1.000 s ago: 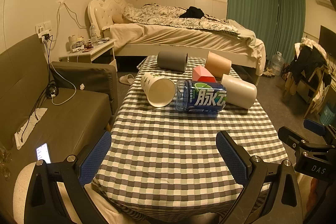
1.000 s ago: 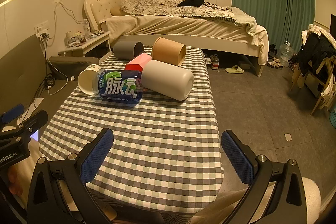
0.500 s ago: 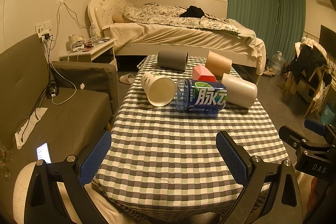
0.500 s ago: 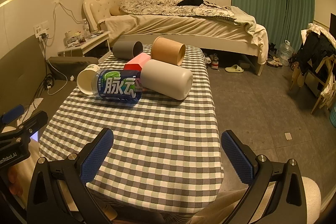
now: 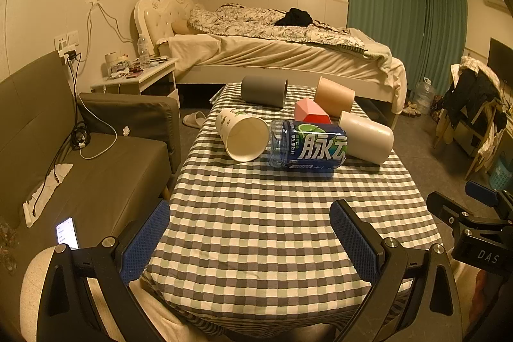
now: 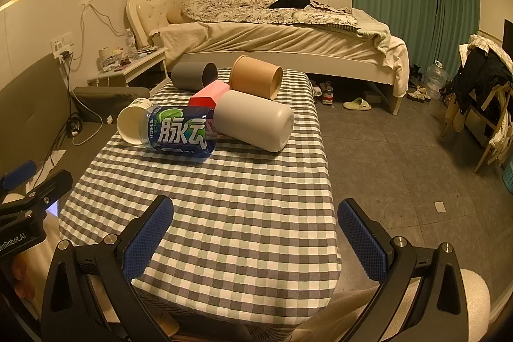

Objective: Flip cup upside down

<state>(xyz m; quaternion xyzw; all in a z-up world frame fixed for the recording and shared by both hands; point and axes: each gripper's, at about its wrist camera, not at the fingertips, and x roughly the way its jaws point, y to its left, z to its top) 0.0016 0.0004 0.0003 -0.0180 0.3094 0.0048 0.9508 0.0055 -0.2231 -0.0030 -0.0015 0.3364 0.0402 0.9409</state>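
**Left wrist view: cups lay in a crowded heap, both grippers empty**

Left wrist view showed our left gripper (image 5: 250, 236) with jaws spread wide, holding nothing, above the near edge of the checked table (image 5: 256, 213). Our right gripper (image 6: 255, 233) was likewise open and empty. Farther off, the white paper cup (image 5: 243, 137) lay on its side, touching the blue bottle (image 5: 307, 145). Behind sat the grey-white cup (image 5: 367, 137), pink box (image 5: 309, 112), tan cup (image 5: 333, 95) and dark grey cup (image 5: 264, 90). We judged a reach might nudge the round bottle rolling; the paper cup could perhaps crush.

Blue bottle (image 5: 308, 145) label: "脉动". Right tongs (image 5: 481, 241) housing: "DAS".
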